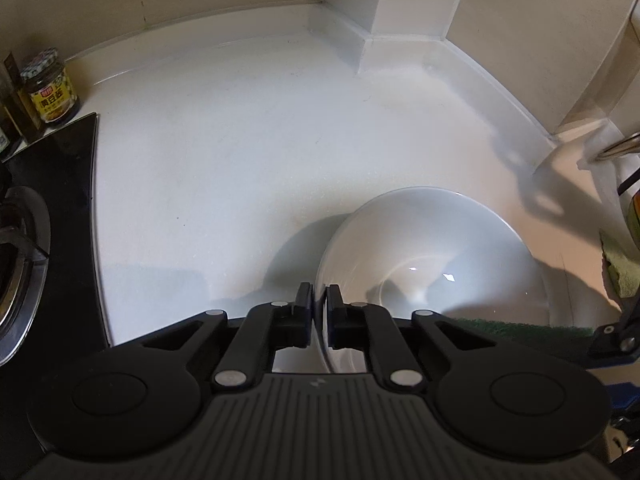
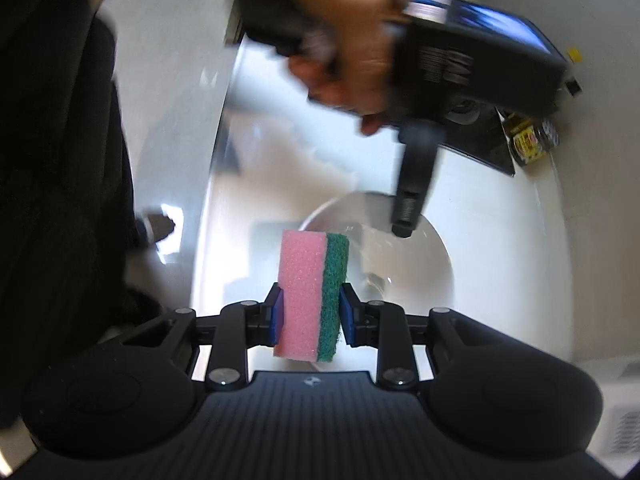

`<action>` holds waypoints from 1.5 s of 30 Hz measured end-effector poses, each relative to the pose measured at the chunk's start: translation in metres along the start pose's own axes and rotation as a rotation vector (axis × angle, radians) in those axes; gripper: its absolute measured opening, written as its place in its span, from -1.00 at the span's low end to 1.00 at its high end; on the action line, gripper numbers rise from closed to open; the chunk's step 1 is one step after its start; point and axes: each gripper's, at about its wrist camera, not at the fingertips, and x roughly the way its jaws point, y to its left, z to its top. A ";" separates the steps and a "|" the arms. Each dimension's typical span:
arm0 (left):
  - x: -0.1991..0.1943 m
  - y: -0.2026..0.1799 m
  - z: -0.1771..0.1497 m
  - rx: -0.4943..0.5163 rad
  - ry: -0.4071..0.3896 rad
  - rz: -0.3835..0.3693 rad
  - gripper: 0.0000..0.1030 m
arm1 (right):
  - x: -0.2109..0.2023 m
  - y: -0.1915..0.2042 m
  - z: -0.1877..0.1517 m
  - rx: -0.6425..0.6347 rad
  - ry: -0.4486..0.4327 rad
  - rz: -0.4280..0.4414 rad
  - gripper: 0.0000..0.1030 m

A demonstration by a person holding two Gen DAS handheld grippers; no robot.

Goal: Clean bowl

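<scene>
Bowl sits on the white counter, rim pinched by the left gripper, right gripper clamping the pink-green sponge just above — scrubbing inside looks next!

The left gripper has its jaws drawn nearly together, pinching the near rim of the bowl. The right gripper clamps a sponge upright between its pads. The person's left hand, blurred, grasps the left gripper's handle.

dim left view | right view motion-blurred | fisheye-warped edges
</scene>
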 end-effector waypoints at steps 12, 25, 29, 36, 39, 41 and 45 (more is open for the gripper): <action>-0.013 0.009 -0.031 -0.078 -0.033 0.019 -0.85 | 0.009 -0.007 0.007 0.071 -0.056 0.002 -0.53; -0.015 0.017 -0.026 -0.120 -0.051 0.030 -0.79 | 0.008 0.001 0.006 -0.001 0.007 -0.044 -0.53; -0.023 0.012 -0.041 -0.161 -0.076 0.067 -0.73 | 0.008 -0.001 0.005 0.024 -0.005 -0.045 -0.53; -0.011 0.013 -0.022 -0.053 -0.043 0.046 -0.85 | 0.006 0.004 0.011 -0.016 -0.016 -0.033 -0.53; -0.002 0.017 -0.005 -0.020 -0.025 0.024 -0.87 | 0.003 0.006 0.010 -0.053 -0.001 -0.034 -0.53; 0.002 0.019 0.005 -0.015 -0.013 0.013 -0.85 | 0.003 0.008 0.009 -0.067 0.017 -0.050 -0.53; -0.012 0.017 -0.003 -0.068 -0.027 0.027 -0.79 | 0.004 0.008 0.007 -0.056 0.026 -0.068 -0.53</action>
